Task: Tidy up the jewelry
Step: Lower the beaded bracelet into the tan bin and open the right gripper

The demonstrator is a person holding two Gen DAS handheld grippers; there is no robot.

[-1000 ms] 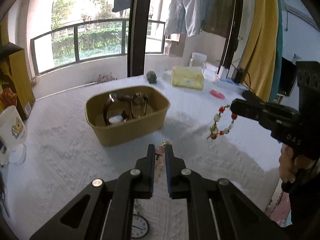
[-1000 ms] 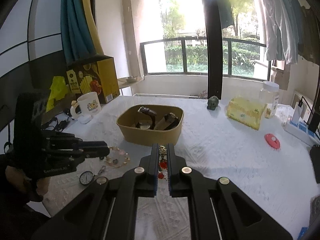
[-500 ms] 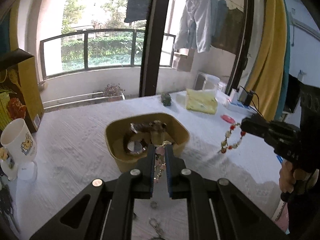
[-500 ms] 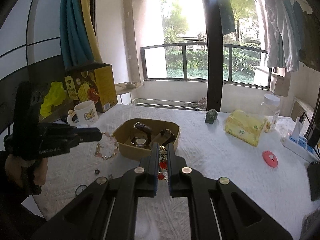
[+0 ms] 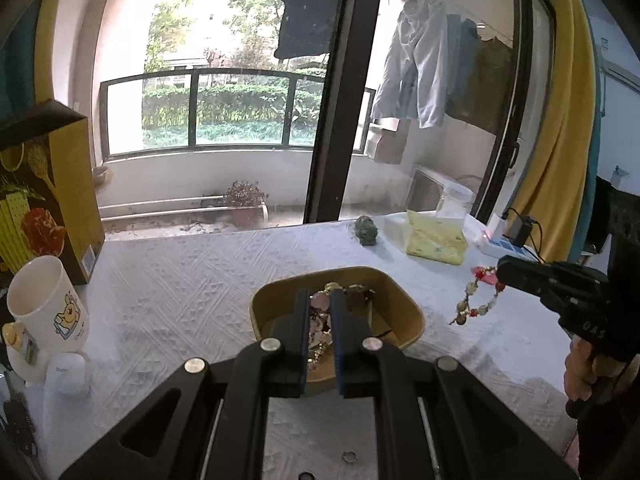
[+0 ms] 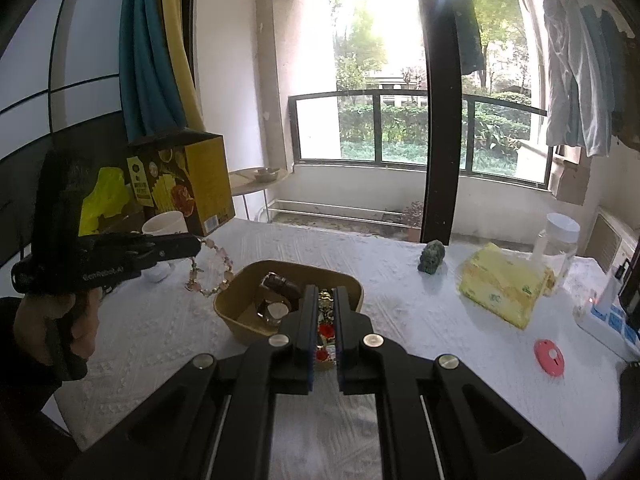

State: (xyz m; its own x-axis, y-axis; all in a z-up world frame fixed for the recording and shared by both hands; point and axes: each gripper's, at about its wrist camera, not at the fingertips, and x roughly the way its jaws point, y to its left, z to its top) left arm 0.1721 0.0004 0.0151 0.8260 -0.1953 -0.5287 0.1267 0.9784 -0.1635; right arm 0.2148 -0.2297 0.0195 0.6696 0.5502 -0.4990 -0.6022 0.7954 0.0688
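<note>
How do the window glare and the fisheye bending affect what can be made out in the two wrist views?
Right wrist view: sun through the window washes out the sky and treetops, while the tan bowl stays readable. Left wrist view: softer light, and the balcony railing bows with the lens. Both: dark corners.

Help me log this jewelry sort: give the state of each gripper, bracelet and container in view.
left gripper: shut on the pink bracelet
pink bracelet: hanging in the air
right gripper: shut on the red bracelet
red bracelet: hanging beside the tub
tan tub: open, watches inside
white mug: upright
clear jar: lid on
</note>
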